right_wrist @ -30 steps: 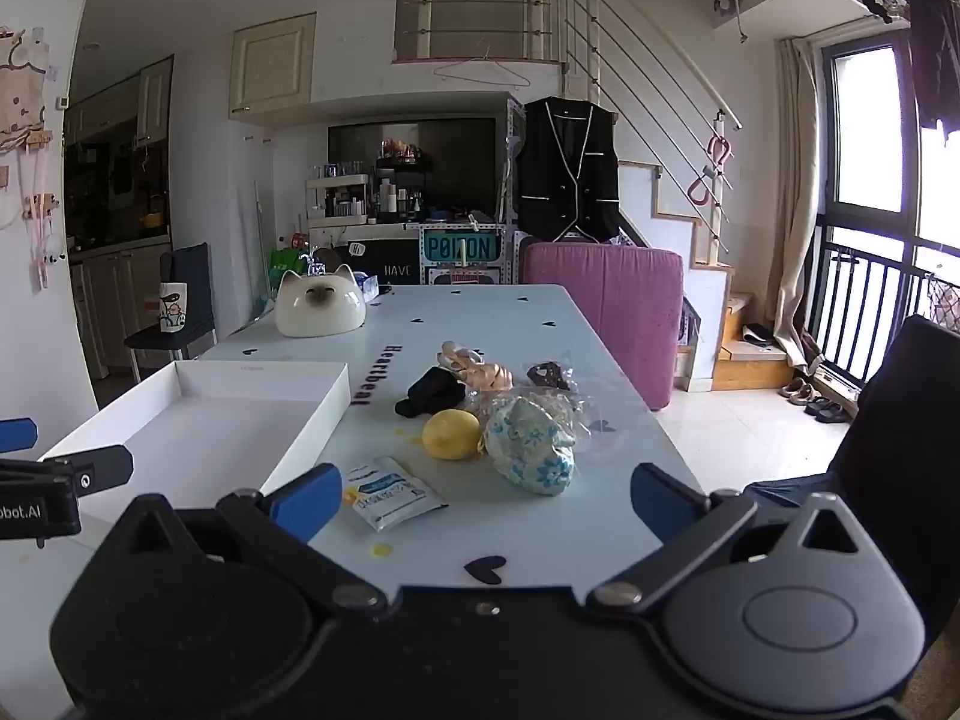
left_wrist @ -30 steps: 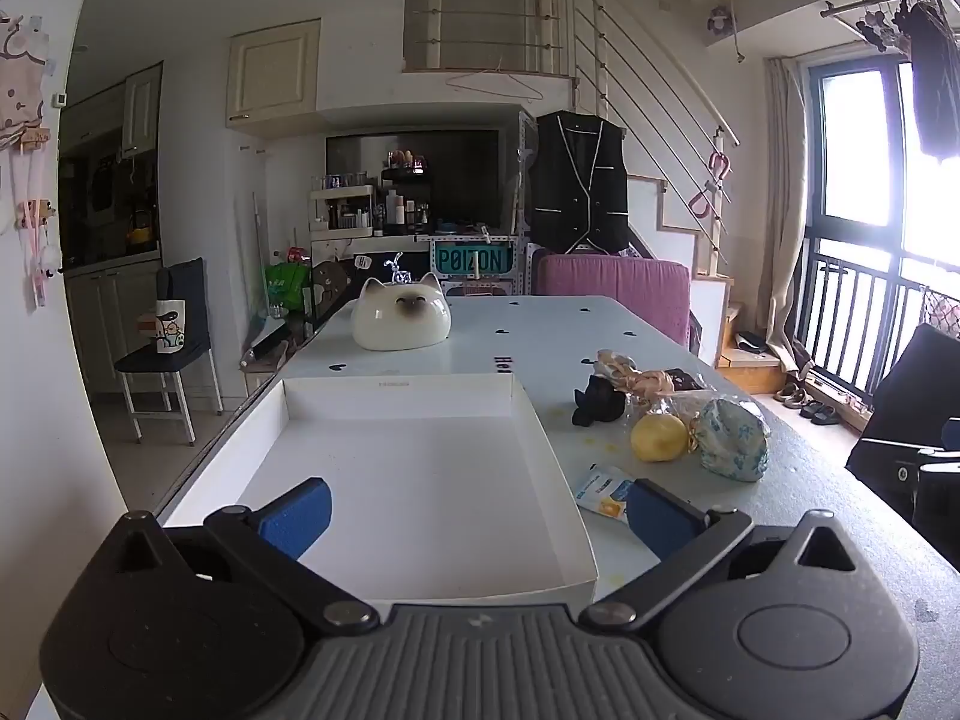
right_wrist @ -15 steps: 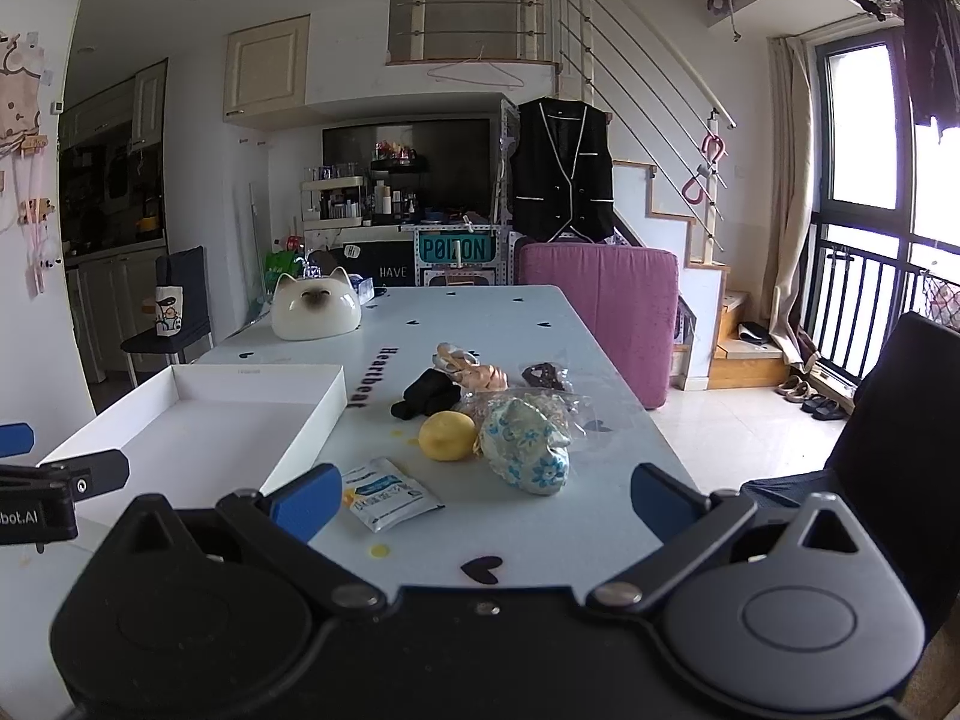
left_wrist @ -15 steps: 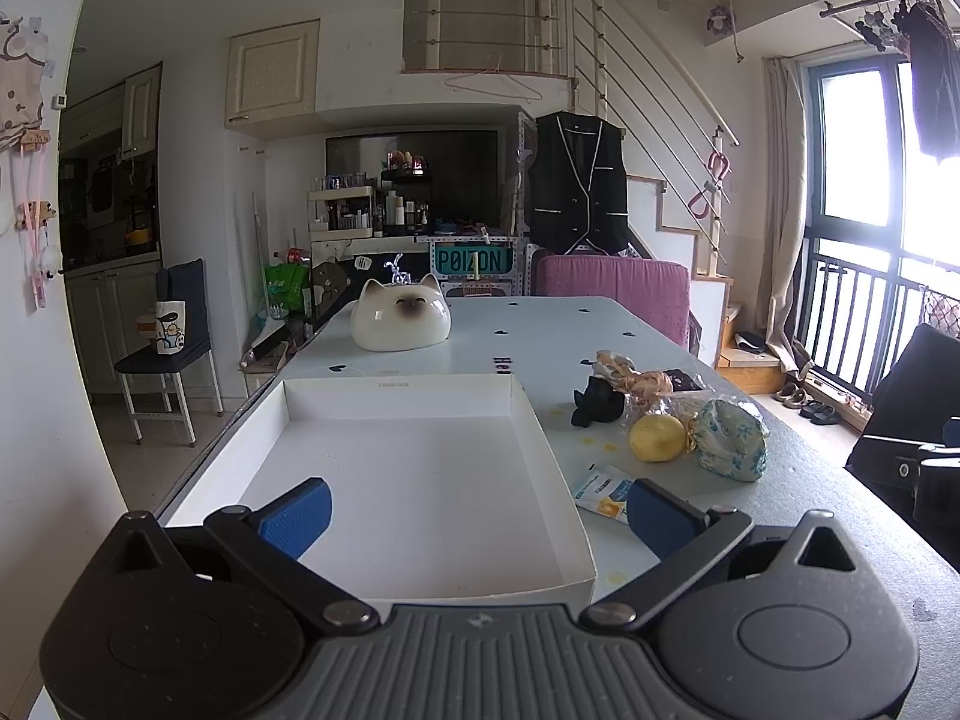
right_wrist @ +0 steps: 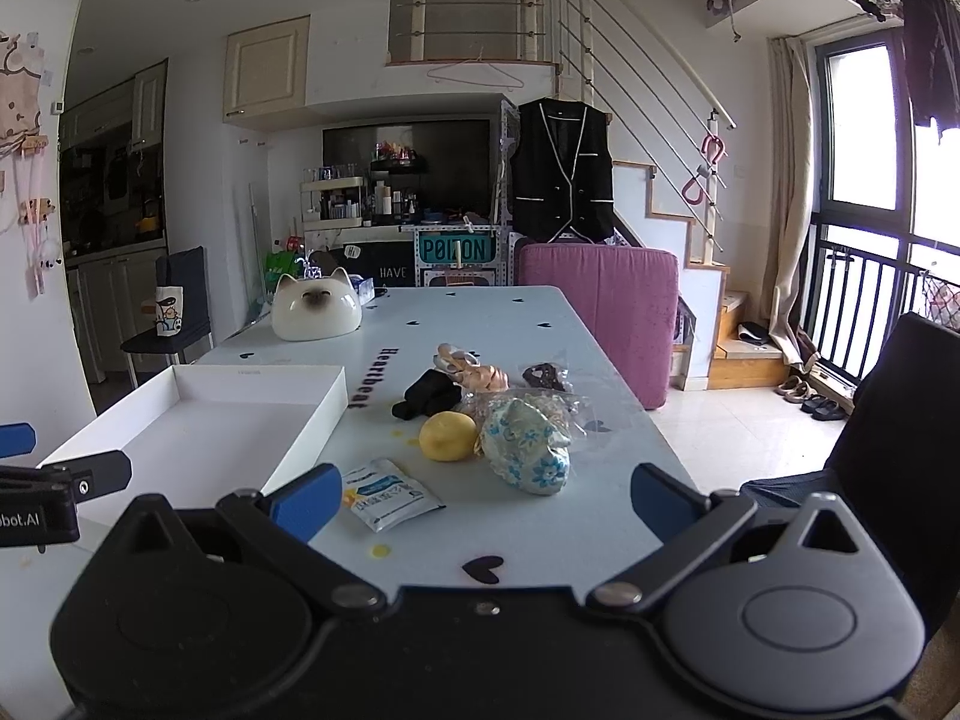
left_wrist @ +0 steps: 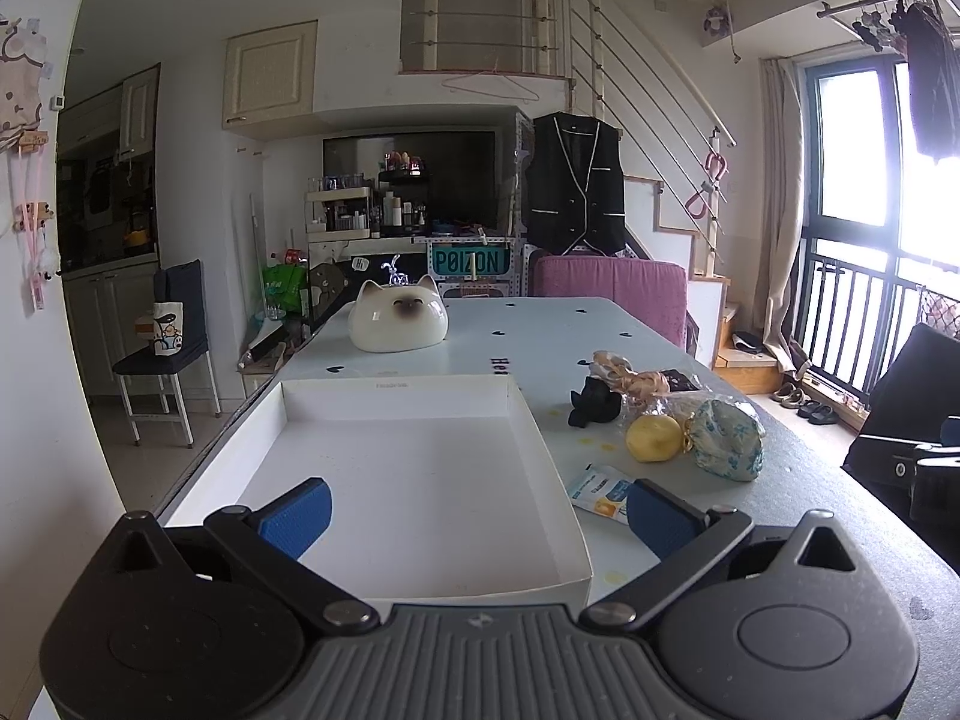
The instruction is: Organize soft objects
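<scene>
The soft objects, a floral pouch, yellow ball and black bundle, cluster mid-desk, right of the white tray. Left gripper over the tray and right gripper both have jaws wide apart, holding nothing.
</scene>
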`<state>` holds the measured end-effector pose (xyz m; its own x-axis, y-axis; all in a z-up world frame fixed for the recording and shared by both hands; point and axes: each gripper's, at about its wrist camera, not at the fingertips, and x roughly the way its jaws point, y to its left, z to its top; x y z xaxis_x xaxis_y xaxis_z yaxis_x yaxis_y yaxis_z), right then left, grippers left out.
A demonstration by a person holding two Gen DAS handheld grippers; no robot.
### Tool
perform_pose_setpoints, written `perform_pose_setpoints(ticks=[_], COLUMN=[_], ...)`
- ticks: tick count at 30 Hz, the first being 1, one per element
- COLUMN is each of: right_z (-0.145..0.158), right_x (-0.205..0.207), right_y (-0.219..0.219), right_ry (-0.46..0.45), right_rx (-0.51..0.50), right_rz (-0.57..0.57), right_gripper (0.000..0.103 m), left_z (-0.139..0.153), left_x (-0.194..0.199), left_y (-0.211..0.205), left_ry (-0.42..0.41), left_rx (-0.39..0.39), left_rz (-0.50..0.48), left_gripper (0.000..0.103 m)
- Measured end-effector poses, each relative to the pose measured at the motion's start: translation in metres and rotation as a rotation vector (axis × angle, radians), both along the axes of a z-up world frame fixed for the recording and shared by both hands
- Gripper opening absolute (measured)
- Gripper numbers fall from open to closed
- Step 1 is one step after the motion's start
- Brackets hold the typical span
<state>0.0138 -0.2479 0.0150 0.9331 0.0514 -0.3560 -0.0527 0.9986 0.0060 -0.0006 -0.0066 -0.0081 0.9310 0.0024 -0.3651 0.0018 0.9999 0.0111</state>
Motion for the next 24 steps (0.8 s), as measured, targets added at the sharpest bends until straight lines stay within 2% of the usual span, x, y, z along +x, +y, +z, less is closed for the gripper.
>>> perform_pose_setpoints(ticks=[24], right_z=[0.0012], right_x=[-0.0057], right_y=[0.0055], right_ry=[0.0], right_rx=[-0.001], right_rz=[0.0], right_gripper=[0.103], left_z=[0.0067], left_x=[-0.0013], left_y=[0.0021], left_ry=[-0.001], left_rx=[-0.001], left_rz=[0.0], left_gripper=[0.103])
